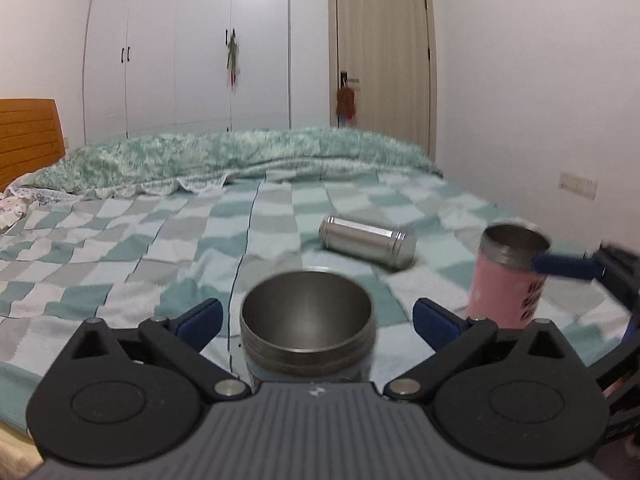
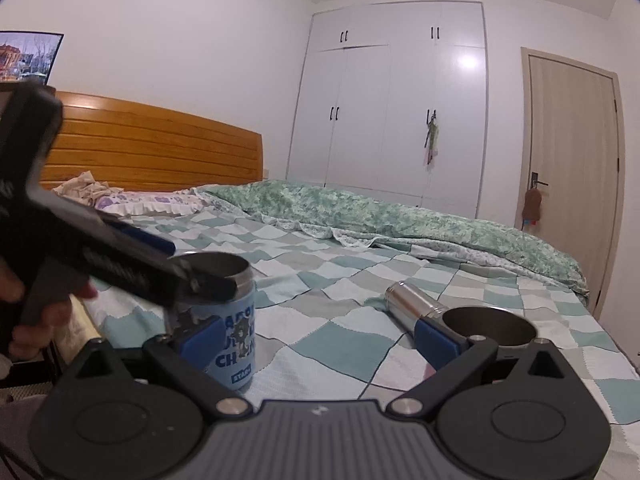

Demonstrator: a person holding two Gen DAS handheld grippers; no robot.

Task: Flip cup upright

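- Steel-lined, blue-printed cylindrical cup (image 1: 308, 320) stands mouth-up on the checked teal-and-grey bedspread (image 1: 120, 248), low in the centre of the left wrist view. It looks already righted.
- Left gripper (image 1: 318, 316) straddles it with its fingers spread, a gap showing on both sides. Probably just letting go.
- Pink steel-lined cup (image 1: 508, 280) stands upright at the right edge.
- Right gripper (image 2: 319, 338) is spread wide and grips nothing. The pink cup's mouth sits just outside its right-hand pad, at the lower right of the right wrist view.
- Shiny capped steel canister (image 1: 366, 246) lies on its side mid-frame, untouched.
- Count: two upright cups, one toppled canister, two grippers.
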